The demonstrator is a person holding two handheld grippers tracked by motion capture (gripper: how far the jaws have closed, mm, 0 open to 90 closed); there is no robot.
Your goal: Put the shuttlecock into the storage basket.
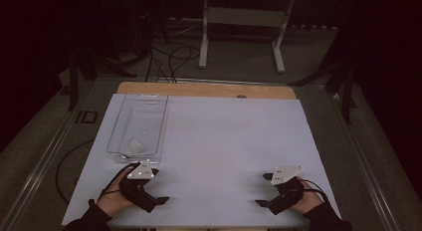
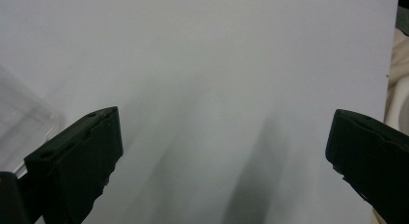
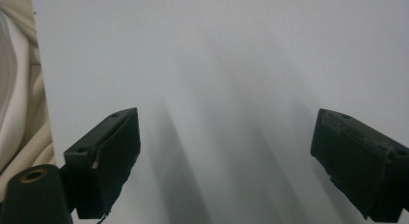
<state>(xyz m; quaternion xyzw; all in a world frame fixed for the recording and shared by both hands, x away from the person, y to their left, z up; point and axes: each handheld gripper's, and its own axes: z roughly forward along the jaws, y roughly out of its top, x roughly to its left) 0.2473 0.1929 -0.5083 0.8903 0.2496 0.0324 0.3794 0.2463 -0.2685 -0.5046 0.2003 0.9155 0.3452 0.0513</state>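
Observation:
A clear plastic bin (image 1: 139,122) stands on the left part of the white table sheet (image 1: 224,136), with a small crumpled white thing (image 1: 135,145) in its near end. Just in front of the bin, my left gripper (image 1: 160,186) rests low over the sheet, held by a hand, jaws wide apart and empty. In the left gripper view the gripper (image 2: 224,132) faces bare sheet, and a corner of the bin (image 2: 24,122) shows at the left. My right gripper (image 1: 261,189) sits near the front right, open and empty, and in its own view the gripper (image 3: 226,132) also faces bare sheet.
A strip of wooden tabletop (image 1: 209,88) shows beyond the sheet's far edge. A white frame stand (image 1: 241,22) and cables (image 1: 169,59) lie on the dark floor behind. Cream fabric (image 3: 17,89) lies past the sheet's front edge.

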